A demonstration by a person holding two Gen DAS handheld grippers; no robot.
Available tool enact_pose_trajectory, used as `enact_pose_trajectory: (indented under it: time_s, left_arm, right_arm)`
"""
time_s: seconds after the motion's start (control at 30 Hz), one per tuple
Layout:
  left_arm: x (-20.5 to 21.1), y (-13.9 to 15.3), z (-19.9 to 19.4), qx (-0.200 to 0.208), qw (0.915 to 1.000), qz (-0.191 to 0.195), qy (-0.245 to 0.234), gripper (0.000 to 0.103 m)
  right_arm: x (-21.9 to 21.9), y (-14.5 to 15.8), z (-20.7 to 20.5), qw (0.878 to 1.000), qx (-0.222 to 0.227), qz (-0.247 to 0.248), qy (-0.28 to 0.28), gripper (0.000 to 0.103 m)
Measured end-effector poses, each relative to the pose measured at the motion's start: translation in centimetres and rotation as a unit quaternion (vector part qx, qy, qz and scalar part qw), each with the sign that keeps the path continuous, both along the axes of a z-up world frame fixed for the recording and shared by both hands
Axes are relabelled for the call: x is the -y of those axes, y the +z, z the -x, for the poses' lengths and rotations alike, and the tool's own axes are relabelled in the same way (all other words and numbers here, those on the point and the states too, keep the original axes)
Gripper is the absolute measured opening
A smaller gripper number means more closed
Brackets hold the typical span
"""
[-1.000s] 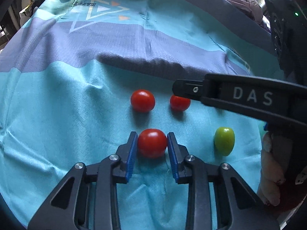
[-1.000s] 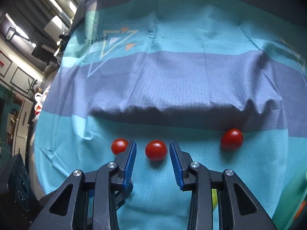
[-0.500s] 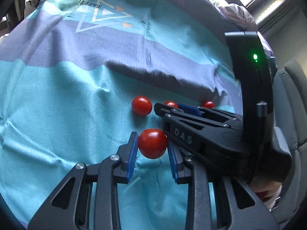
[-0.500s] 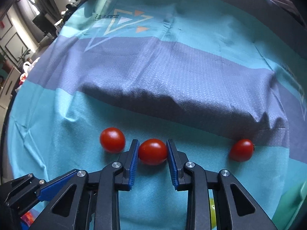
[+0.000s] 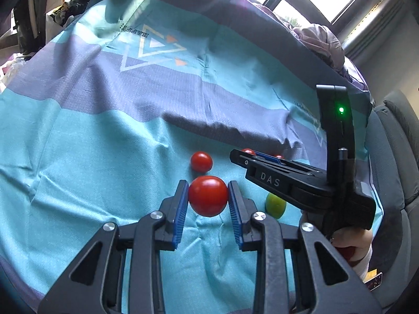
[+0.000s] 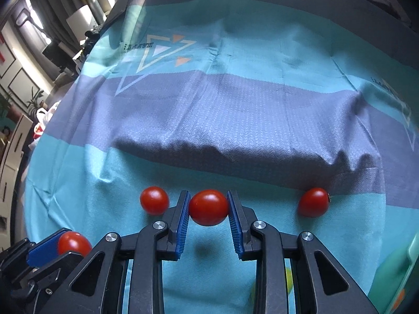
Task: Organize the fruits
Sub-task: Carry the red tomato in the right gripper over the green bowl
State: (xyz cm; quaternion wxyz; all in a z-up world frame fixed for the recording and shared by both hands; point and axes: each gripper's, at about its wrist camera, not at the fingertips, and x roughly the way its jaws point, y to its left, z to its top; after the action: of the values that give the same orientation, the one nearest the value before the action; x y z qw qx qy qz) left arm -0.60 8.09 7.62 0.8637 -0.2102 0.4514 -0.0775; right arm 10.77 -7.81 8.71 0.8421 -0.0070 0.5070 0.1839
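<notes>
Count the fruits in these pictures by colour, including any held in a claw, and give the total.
Red tomatoes: 4 (one in the left claw, one in the right claw, two loose on the cloth)
Green fruit: 1
Total: 5

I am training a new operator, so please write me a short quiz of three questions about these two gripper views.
1. True or false: both grippers are shut on a red tomato.
2. How many red tomatoes lie free on the cloth in the right wrist view?
3. Which colour is the fruit just right of the left gripper? A) green B) orange C) purple

Key: 1 true: the left gripper and the right gripper each clamp one. 2 two. 3 A.
</notes>
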Motion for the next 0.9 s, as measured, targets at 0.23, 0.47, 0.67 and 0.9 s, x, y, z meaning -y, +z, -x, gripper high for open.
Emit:
enact_pose_trajectory:
  time_s: [0.23,0.47,0.67,0.9]
  left_arm:
    - [0.7,1.0,0.8,0.016,0.9998,0.007,-0.009,0.030]
    - [0.8,1.9,1.3,0.031,0.9995,0.009,-0.006,0.030]
    - [1.1,2.4,1.5,0.042,0.9990,0.012,-0.006,0.030]
    - [2.4,3.5,2.0,0.065,0.9966,0.041,-0.028,0.030]
  right_arm:
    - [0.0,1.9,0.8,0.999,0.017,-0.027,0.002,0.031]
    - [0.5,3.8,1.6,0.998,0.039,-0.044,-0.006,0.031]
    - [1.1,5.7,3.0,0.997,0.058,-0.058,-0.010,0.031]
    - [3.6,7.4,5.6,0.993,0.079,-0.079,-0.042,0.031]
